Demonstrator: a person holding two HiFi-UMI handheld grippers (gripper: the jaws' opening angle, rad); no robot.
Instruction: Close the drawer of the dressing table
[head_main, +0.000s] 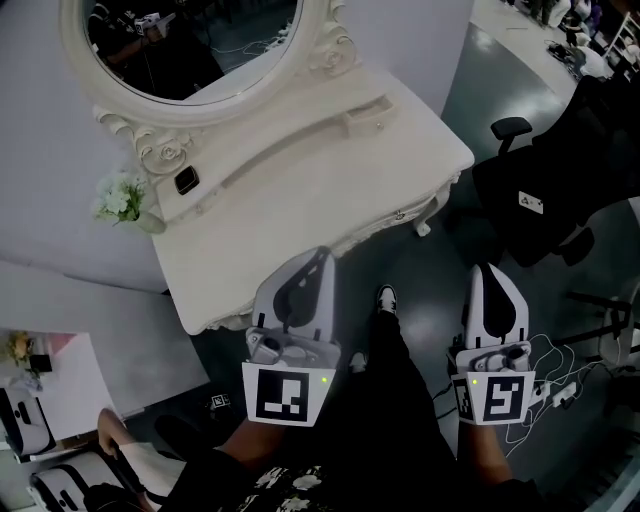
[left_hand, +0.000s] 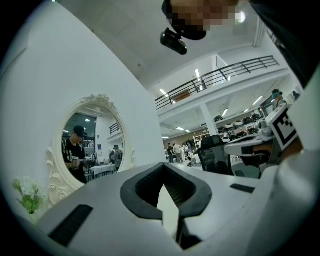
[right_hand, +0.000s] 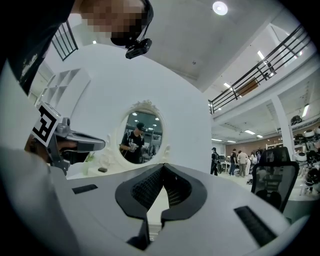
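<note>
The white dressing table with its oval mirror stands ahead of me in the head view. Its carved front edge faces me; the drawer front is hidden below the top, so I cannot tell how it stands. My left gripper is shut and empty, its tip right at that front edge. My right gripper is also shut and empty, off the table's right corner over the floor. In the left gripper view the gripper points level over the tabletop. The right gripper likewise points level toward the mirror.
A small dark object and white flowers sit at the tabletop's left back. A black office chair stands to the right. My legs and a shoe are between the grippers. White cables lie on the floor at right.
</note>
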